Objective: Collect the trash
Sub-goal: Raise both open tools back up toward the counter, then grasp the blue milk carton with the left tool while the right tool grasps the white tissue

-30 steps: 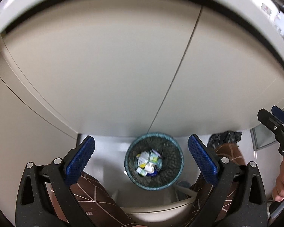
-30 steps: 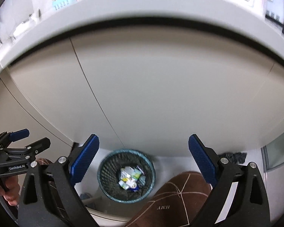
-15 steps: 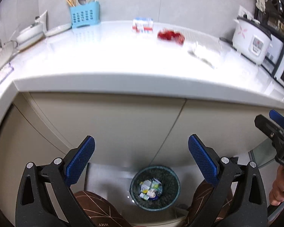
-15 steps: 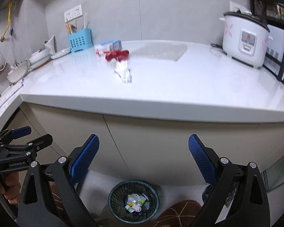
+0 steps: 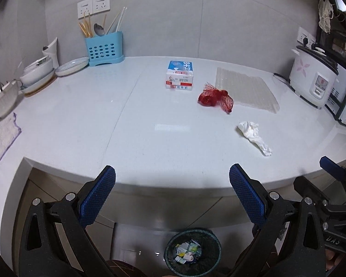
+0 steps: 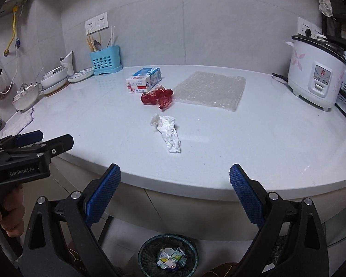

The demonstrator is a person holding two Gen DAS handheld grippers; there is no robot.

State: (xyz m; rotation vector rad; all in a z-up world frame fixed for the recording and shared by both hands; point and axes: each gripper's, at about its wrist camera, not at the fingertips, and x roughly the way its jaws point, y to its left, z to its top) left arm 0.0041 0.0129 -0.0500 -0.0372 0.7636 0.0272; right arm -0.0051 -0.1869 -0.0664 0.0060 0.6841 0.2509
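On the white counter (image 5: 150, 143) lie a crumpled white tissue (image 5: 253, 136) (image 6: 167, 131), a red mesh net (image 5: 215, 98) (image 6: 158, 98), a blue and white carton (image 5: 180, 75) (image 6: 144, 80) and a sheet of bubble wrap (image 5: 244, 90) (image 6: 211, 90). A dark mesh trash bin (image 5: 192, 252) (image 6: 168, 256) with paper scraps stands on the floor below the counter edge. My left gripper (image 5: 171, 195) and right gripper (image 6: 175, 195) are both open and empty, held in front of the counter edge, above the bin.
A blue utensil holder (image 5: 103, 48), bowls and a plate (image 5: 72, 65) stand at the back left. A rice cooker (image 5: 313, 76) (image 6: 316, 71) stands at the right. A cloth (image 5: 1, 136) lies at the left edge. Cabinet doors are under the counter.
Both grippers have risen from below the counter, facing the cabinet doors and bin, to counter height; the countertop and its trash now fill the views. Both stay open.
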